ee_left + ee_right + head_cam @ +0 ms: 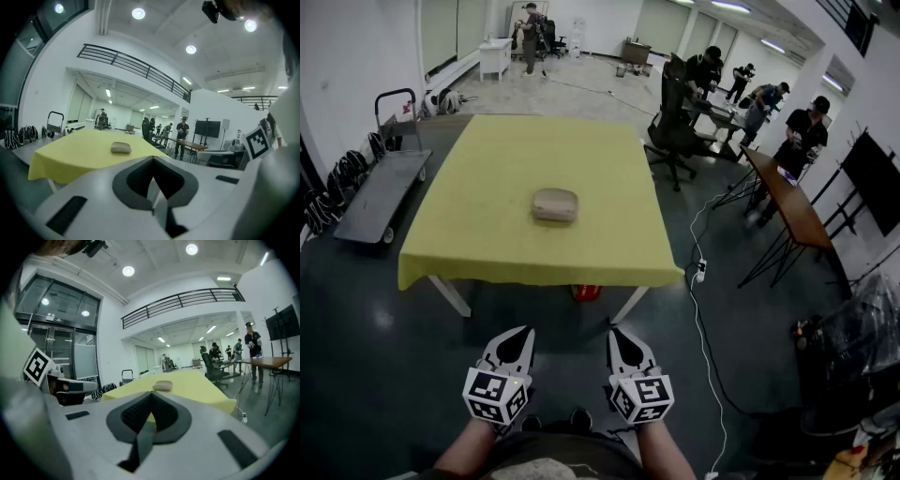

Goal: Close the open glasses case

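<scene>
A tan, rounded glasses case [555, 204] lies near the middle of the table with the yellow cloth [478, 248]. From here its lid looks down, and I cannot make out a gap. The case also shows small and far off in the left gripper view [121, 148] and the right gripper view [162, 386]. My left gripper [525, 331] and right gripper [614, 331] are held low, close to my body, well short of the table's near edge. Both are shut on nothing, with the jaws meeting at a point in the left gripper view [153, 159] and the right gripper view [151, 394].
A flat trolley [380, 192] stands left of the table. A black office chair [673, 131] is at the far right corner and a long wooden desk [787, 202] further right. A red object [586, 292] sits under the table's near edge. A cable [705, 328] runs along the floor. People stand at the back.
</scene>
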`<state>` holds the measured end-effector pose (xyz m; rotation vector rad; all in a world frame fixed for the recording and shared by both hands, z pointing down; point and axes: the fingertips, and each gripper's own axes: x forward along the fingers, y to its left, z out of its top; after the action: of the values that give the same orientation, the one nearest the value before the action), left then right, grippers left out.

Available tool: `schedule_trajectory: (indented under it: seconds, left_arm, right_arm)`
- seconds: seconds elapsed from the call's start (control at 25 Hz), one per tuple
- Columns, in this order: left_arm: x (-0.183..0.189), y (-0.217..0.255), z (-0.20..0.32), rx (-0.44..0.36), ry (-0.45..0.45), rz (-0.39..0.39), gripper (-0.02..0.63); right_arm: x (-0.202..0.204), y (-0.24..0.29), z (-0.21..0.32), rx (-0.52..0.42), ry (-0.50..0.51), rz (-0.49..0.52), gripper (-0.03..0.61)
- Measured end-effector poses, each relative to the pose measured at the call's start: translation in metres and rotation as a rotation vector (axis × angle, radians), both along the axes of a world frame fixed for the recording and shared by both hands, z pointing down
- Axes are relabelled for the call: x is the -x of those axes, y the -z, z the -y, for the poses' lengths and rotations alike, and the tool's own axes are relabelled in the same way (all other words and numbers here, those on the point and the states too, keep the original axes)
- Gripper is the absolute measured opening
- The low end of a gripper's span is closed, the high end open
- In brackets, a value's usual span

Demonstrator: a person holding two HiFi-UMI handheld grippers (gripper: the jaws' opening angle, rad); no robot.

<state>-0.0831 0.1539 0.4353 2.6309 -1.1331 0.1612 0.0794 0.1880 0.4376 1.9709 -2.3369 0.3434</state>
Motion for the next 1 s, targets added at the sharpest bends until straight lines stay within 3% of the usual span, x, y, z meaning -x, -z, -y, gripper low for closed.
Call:
schedule_trajectory:
  seconds: [0.64,1.0]
  left_arm:
    - [-0.005,-0.010,-0.005,0.015,0.037,0.037,0.008]
    - [-0.047,-0.007,-0.006,0.004,0.066,0.026,0.008]
  right_arm:
    - [-0.006,-0.003,-0.002,-0.006,0.059,0.023,-0.012]
    - [-0.055,-0.005,-0.002,-0.001,0.078,0.059,-0.012]
